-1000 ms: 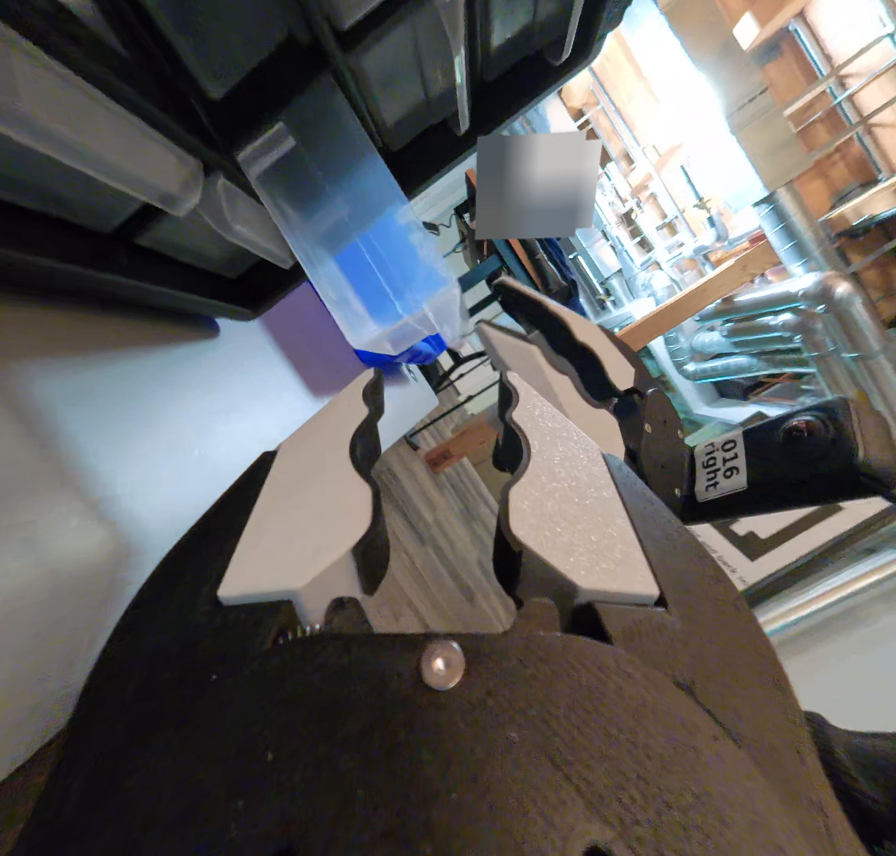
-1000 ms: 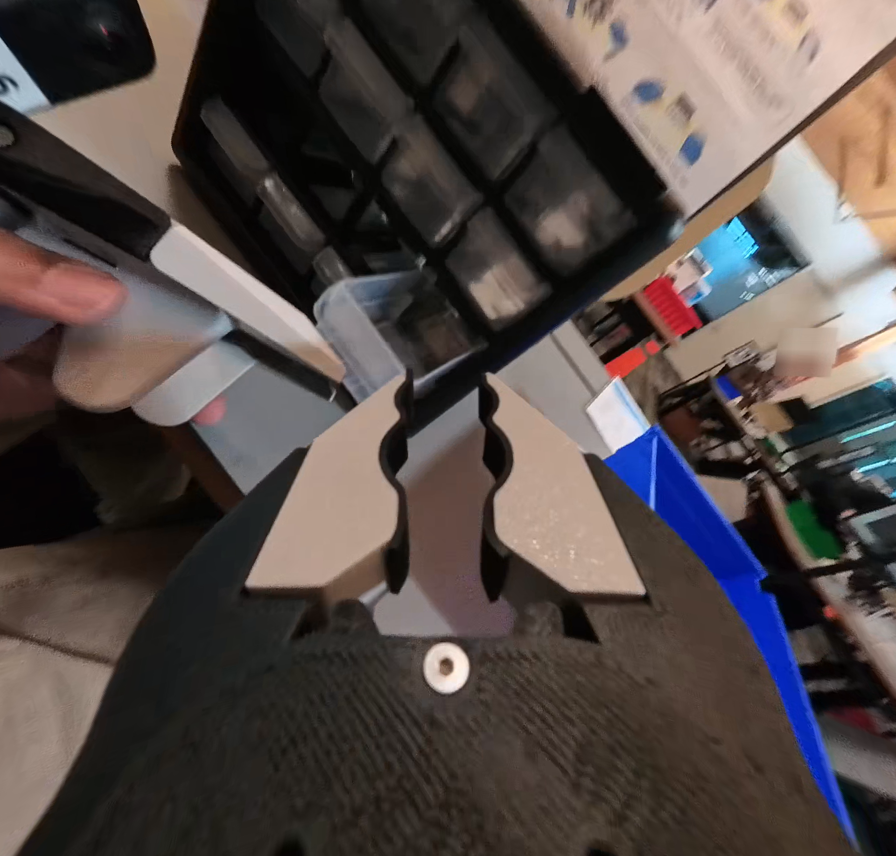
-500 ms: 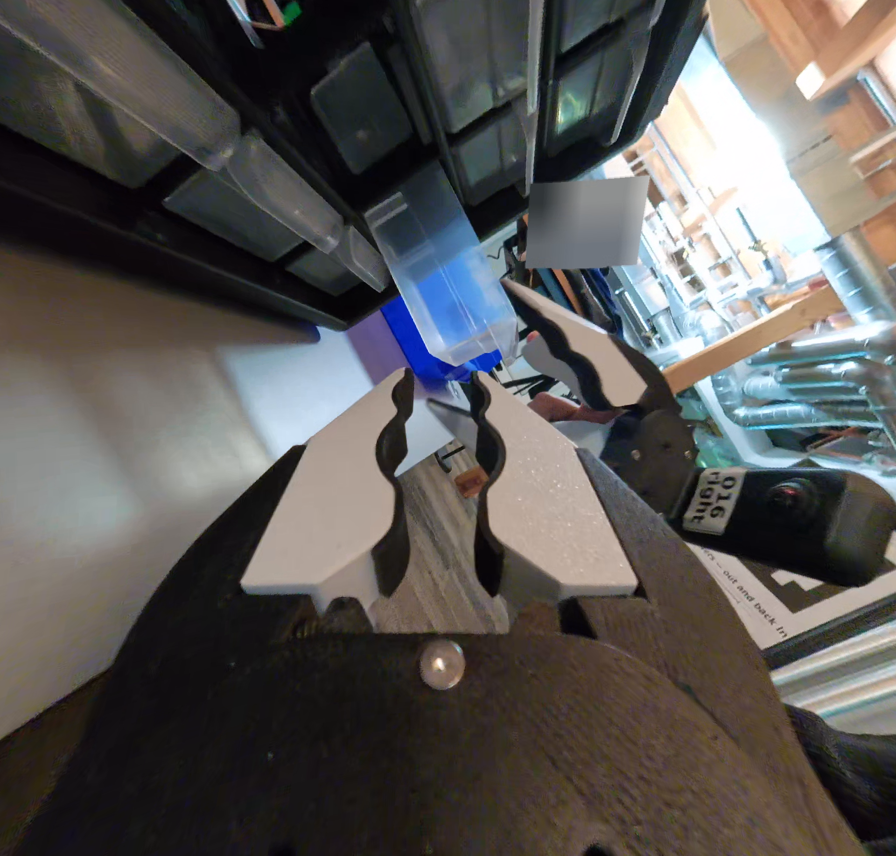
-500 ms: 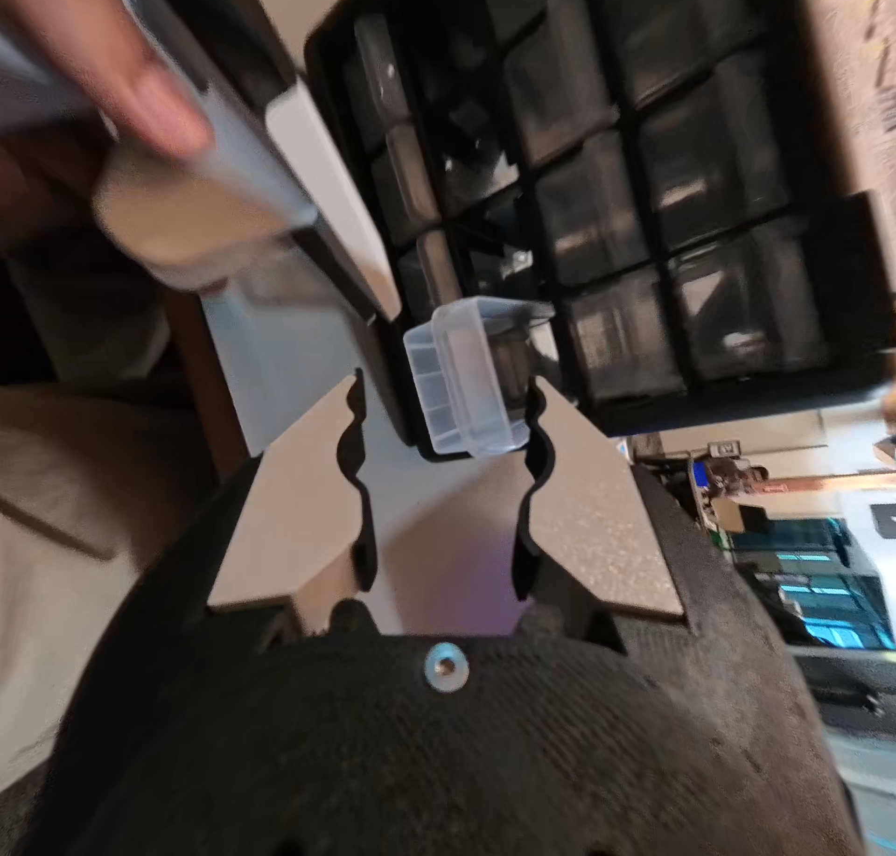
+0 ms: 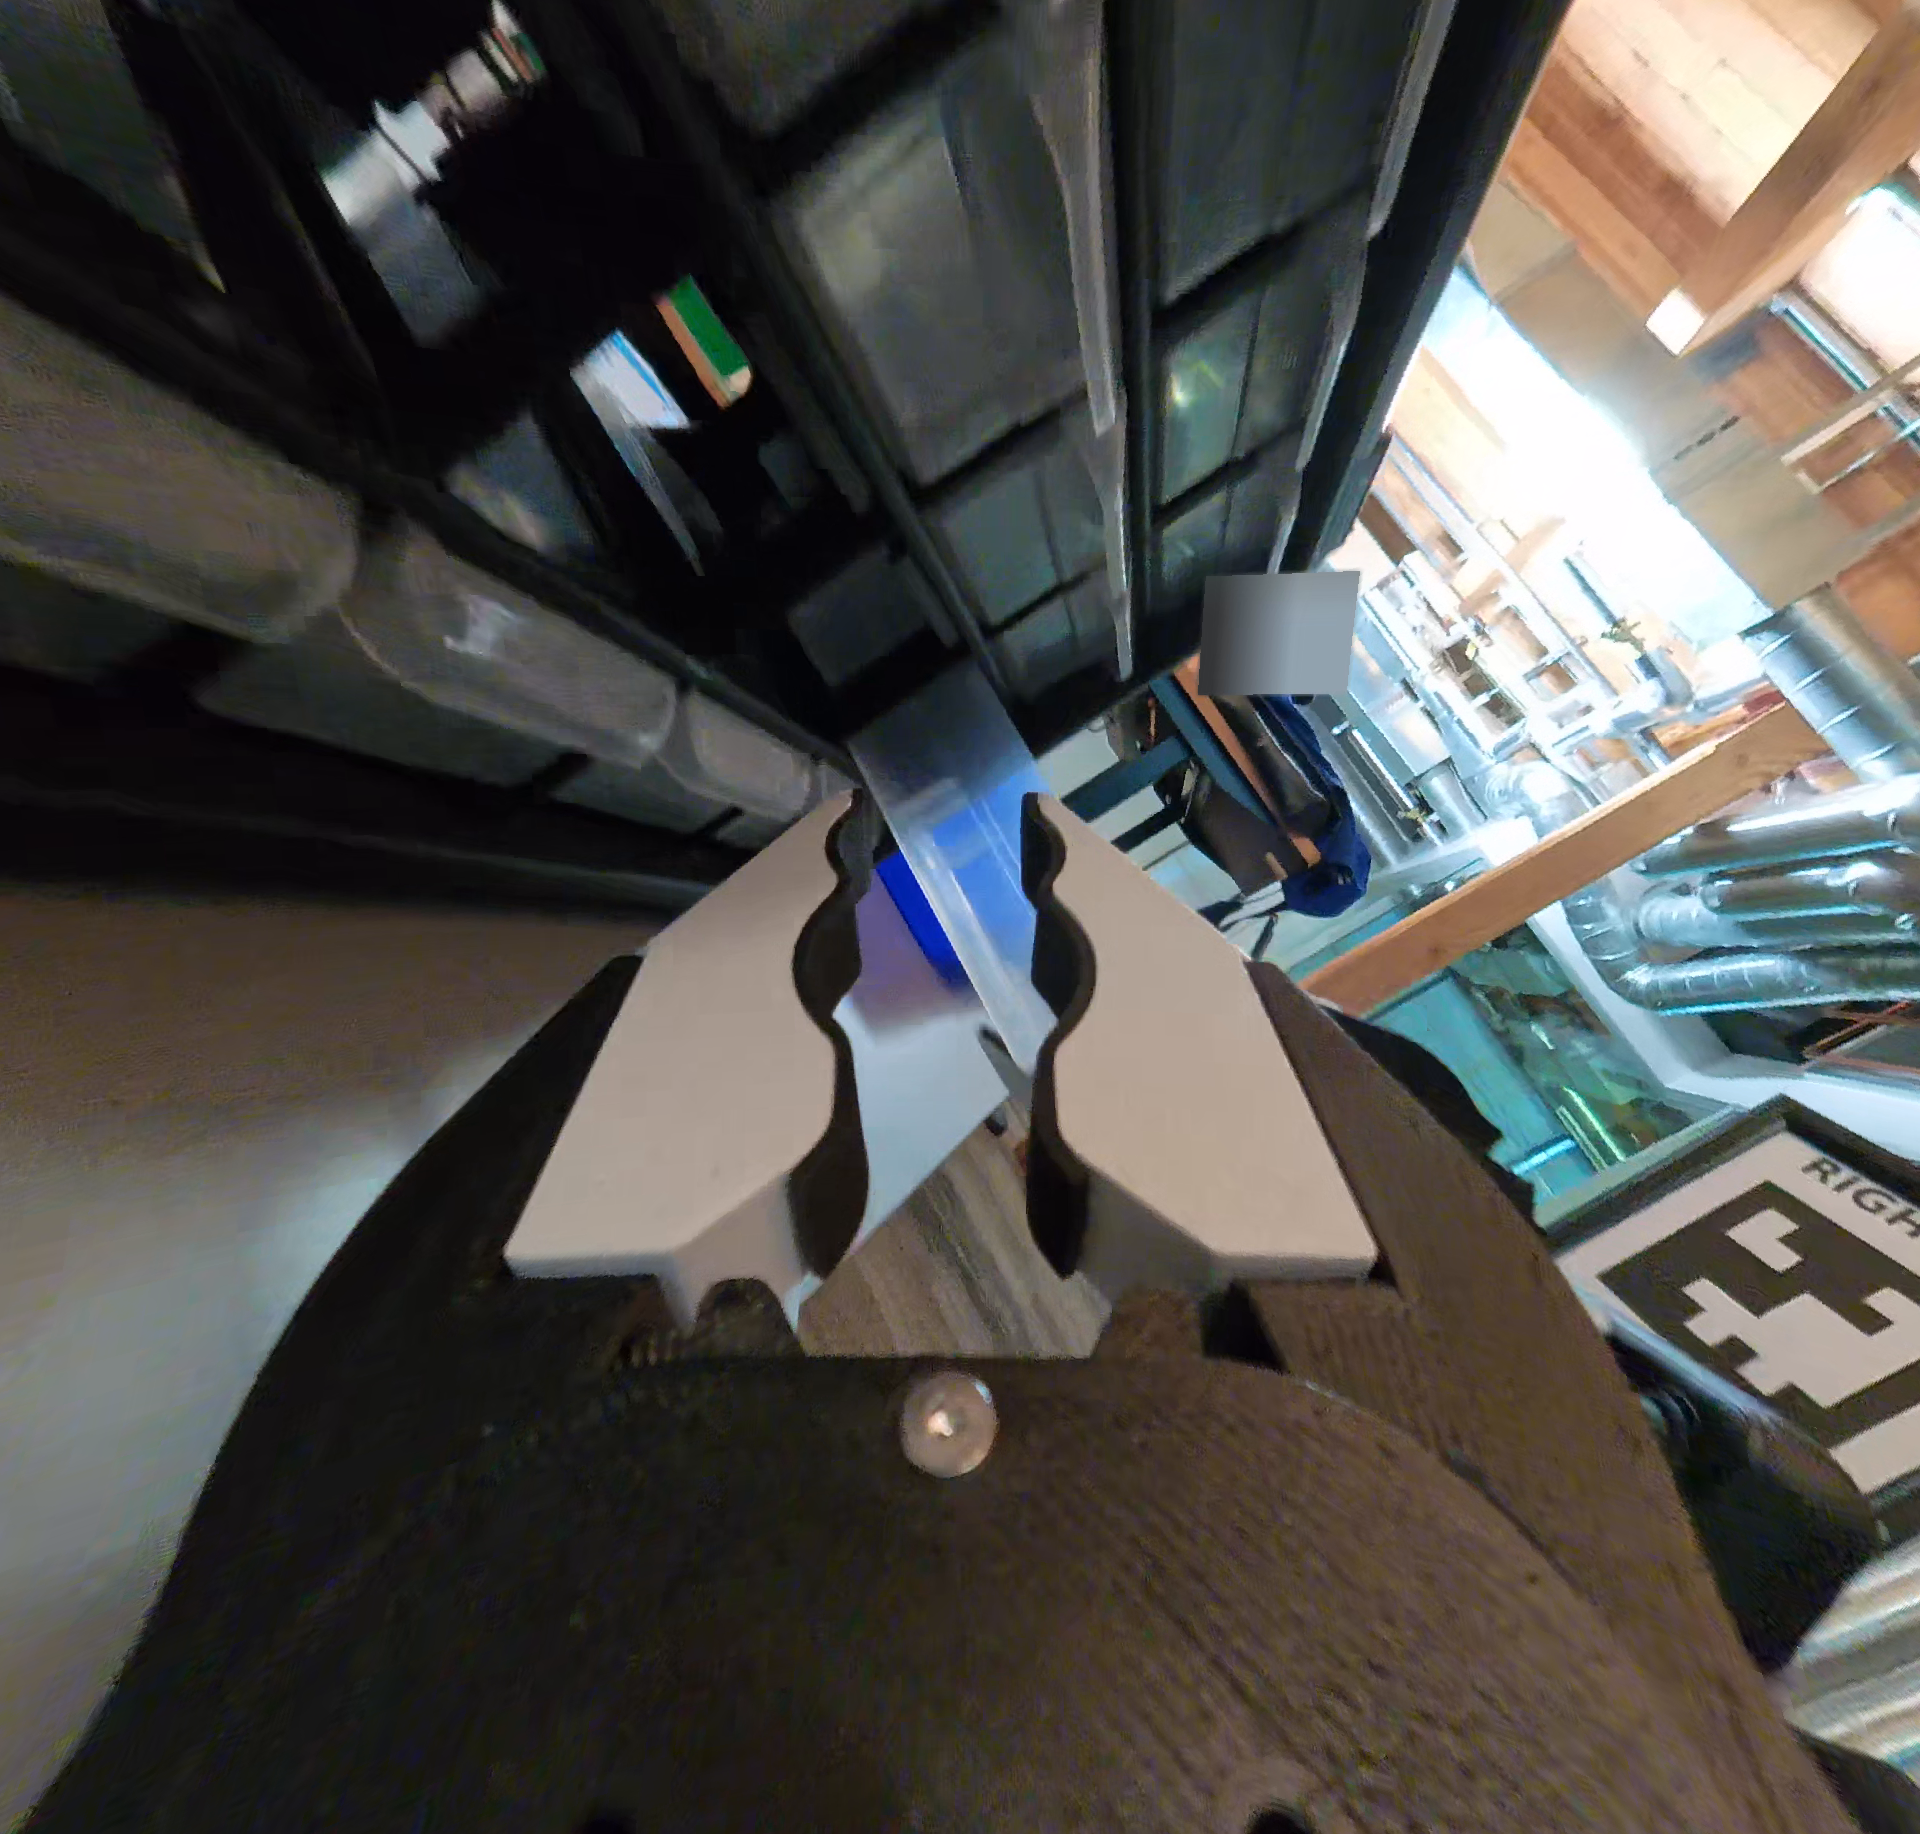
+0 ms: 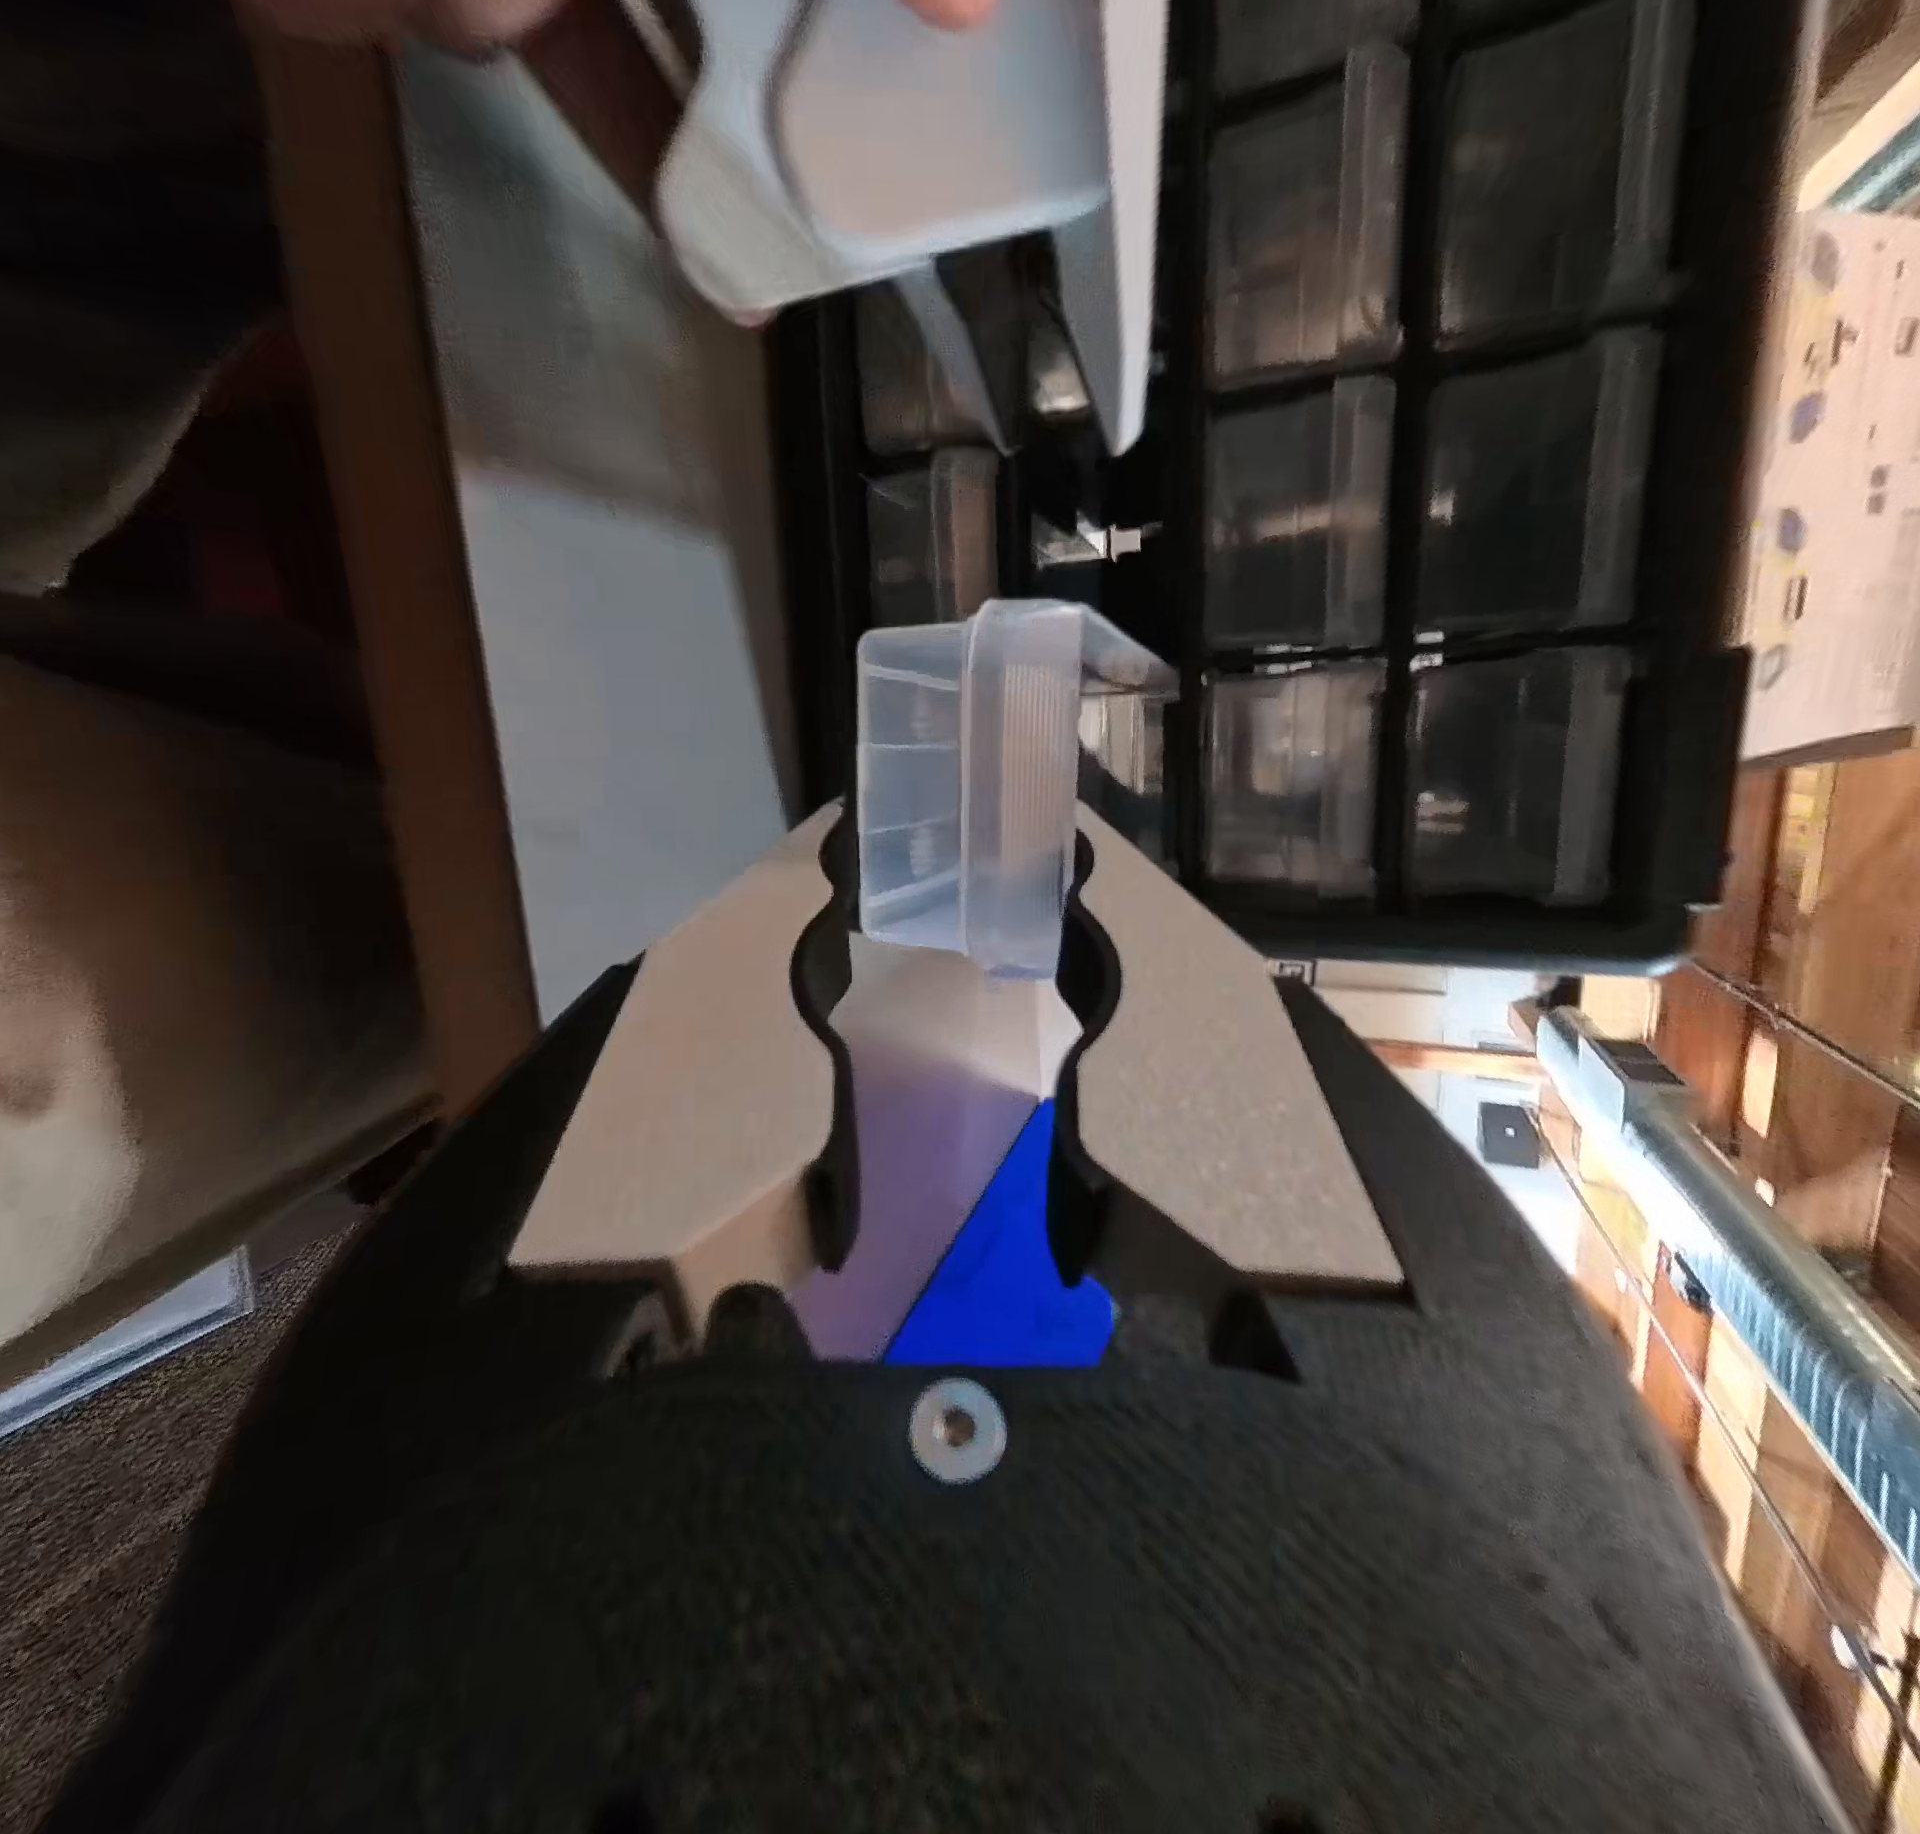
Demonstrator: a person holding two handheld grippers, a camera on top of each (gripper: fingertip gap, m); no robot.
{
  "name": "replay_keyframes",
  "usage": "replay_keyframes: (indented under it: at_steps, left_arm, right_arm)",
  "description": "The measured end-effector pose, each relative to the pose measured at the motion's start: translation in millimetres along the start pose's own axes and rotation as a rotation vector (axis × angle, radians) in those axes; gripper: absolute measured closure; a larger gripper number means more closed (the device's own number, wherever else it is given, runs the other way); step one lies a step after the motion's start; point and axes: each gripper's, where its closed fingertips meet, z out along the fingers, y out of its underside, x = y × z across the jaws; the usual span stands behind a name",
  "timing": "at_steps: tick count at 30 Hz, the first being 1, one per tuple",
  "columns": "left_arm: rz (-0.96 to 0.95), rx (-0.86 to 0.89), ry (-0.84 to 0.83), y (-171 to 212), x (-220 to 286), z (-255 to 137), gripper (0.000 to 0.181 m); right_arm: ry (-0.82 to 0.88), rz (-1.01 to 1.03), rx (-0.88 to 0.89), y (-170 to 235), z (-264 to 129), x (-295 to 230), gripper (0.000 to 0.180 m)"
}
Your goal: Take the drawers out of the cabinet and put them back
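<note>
A black cabinet (image 6: 1403,496) of small clear drawers stands on a white table (image 6: 623,641). One clear drawer (image 6: 966,776) sticks out of its lower row. My right gripper (image 6: 958,823) has its fingers on both sides of that drawer's front and is shut on it. My left gripper (image 6: 1055,428) shows in the right wrist view, held by a hand, with its tips at the cabinet front above the drawer. In the left wrist view the left gripper (image 5: 940,808) is open and empty, and the drawer (image 5: 935,756) lies just beyond its tips, under the cabinet (image 5: 1132,330).
A blue bin (image 6: 997,1265) sits beyond the table's edge, below the drawer; it also shows in the left wrist view (image 5: 914,911). The right gripper's black-and-white marker plate (image 5: 1766,1296) is at the lower right. Shelves, wooden beams and metal ducts fill the room behind.
The right gripper has moved in onto the protruding drawer and its fingers have narrowed around it. The left gripper has moved closer to the cabinet front and stays open.
</note>
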Motion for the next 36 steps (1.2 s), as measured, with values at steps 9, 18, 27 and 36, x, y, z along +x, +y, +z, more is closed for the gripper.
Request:
replay_keyframes:
  at_steps: [9,18,27,36]
  left_arm:
    - [0.104,0.031,0.003,-27.6,0.8,6.9,0.158]
    - [0.097,-0.012,0.042,-19.4,5.8,22.1,0.158]
    - [0.086,-0.032,0.046,-14.4,4.0,27.4,0.157]
    - [0.08,-0.038,0.038,-13.1,1.2,23.7,0.156]
  right_arm:
    - [-0.096,0.029,0.063,-15.8,-23.9,-13.1,0.147]
    - [-0.155,0.154,0.027,-7.0,-39.6,-13.5,0.148]
    - [-0.135,0.084,0.003,3.3,-40.6,-14.2,0.147]
    - [-0.192,0.093,-0.006,-2.6,-44.6,-10.6,0.147]
